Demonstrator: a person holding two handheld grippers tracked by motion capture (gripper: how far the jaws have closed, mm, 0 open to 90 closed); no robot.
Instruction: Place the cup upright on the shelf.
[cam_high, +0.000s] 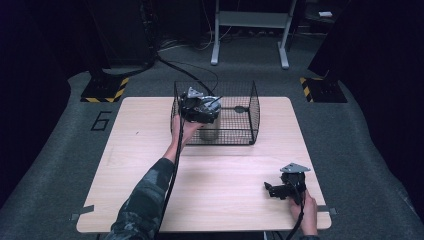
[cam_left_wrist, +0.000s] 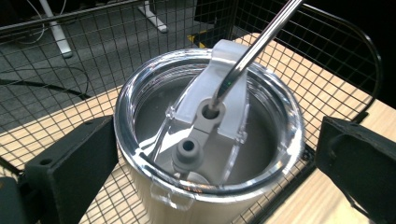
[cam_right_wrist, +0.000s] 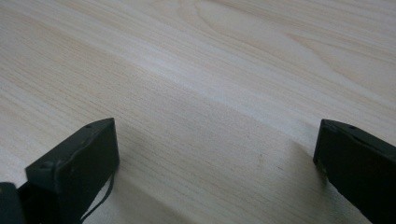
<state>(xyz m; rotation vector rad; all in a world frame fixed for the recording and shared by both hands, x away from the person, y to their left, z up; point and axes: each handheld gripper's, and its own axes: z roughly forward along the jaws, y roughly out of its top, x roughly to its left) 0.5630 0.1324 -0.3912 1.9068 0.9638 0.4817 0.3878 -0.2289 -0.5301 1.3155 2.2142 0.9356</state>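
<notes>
Tumbler (cam_left_wrist: 205, 140) with its straw (cam_left_wrist: 254, 51) stands in the wire basket (cam_high: 252, 107), so my left gripper (cam_left_wrist: 210, 158) straddles it, jaws wide, while my right gripper (cam_high: 280, 189) idles wide-jawed on the table (cam_high: 150, 170).

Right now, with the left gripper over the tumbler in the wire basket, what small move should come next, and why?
Probably close the left gripper on the tumbler: its fingers stand open on either side of the clear lid's rim, apart from it, inside the wire basket. Mind the metal straw leaning from the lid.
</notes>
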